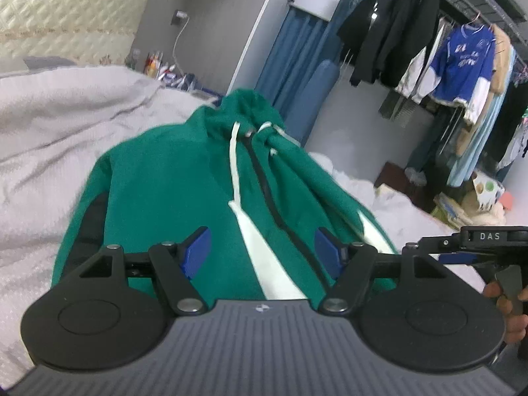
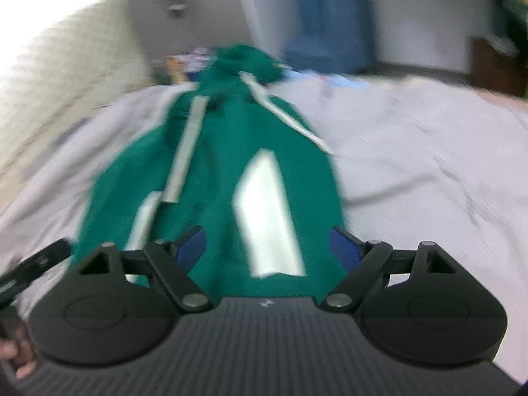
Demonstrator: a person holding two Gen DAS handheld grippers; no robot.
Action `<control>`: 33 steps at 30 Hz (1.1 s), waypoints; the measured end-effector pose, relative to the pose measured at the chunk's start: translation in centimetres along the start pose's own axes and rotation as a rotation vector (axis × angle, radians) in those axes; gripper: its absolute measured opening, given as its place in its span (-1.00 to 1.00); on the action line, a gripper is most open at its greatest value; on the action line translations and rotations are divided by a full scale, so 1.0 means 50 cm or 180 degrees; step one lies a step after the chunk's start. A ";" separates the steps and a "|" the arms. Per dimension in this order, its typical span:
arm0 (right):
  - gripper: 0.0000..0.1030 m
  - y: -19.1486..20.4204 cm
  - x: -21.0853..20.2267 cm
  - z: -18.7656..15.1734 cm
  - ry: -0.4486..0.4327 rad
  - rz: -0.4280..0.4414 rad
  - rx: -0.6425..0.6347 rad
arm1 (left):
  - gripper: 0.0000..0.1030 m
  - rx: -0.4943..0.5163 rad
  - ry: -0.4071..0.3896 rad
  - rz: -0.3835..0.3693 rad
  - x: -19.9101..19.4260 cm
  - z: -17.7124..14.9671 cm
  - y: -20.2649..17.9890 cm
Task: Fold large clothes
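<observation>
Both the left tongs [image 1: 262, 250] and the right tongs [image 2: 267, 247] are held open and empty above the green hoodie [image 1: 184, 178], which is laid lengthwise on the white bed [image 2: 412, 151].

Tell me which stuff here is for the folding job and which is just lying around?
For the job:
- green hoodie lying on the bed
- left gripper, open
- right gripper, open
- grey bedspread it lies on

Just lying around:
- blue jersey on the rack
- dark jackets hanging
- blue curtain
- clutter by the wall
</observation>
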State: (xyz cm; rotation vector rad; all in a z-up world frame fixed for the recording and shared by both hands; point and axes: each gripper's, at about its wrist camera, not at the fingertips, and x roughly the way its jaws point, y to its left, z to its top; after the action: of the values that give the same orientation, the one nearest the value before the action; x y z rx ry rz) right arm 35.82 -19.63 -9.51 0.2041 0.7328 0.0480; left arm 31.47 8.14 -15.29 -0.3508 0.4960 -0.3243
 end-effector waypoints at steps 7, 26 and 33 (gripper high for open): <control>0.62 -0.113 0.049 -0.021 0.0141 -0.0083 0.1116 | 0.41 -0.0182 0.0433 0.0020 0.076 -0.002 0.041; 0.61 -0.094 0.051 -0.078 0.0441 0.0218 0.1200 | 0.39 -0.0369 0.0498 0.0161 0.115 -0.016 0.068; 0.08 -0.076 0.078 -0.104 0.0738 -0.0135 0.0968 | 0.40 -0.0319 0.0106 0.0480 0.071 0.009 0.089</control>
State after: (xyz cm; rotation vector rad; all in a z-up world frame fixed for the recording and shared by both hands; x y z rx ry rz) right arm 35.13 -22.02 -16.63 0.4788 0.9746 -0.0823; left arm 35.60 10.86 -18.15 -0.4033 0.5693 -0.1597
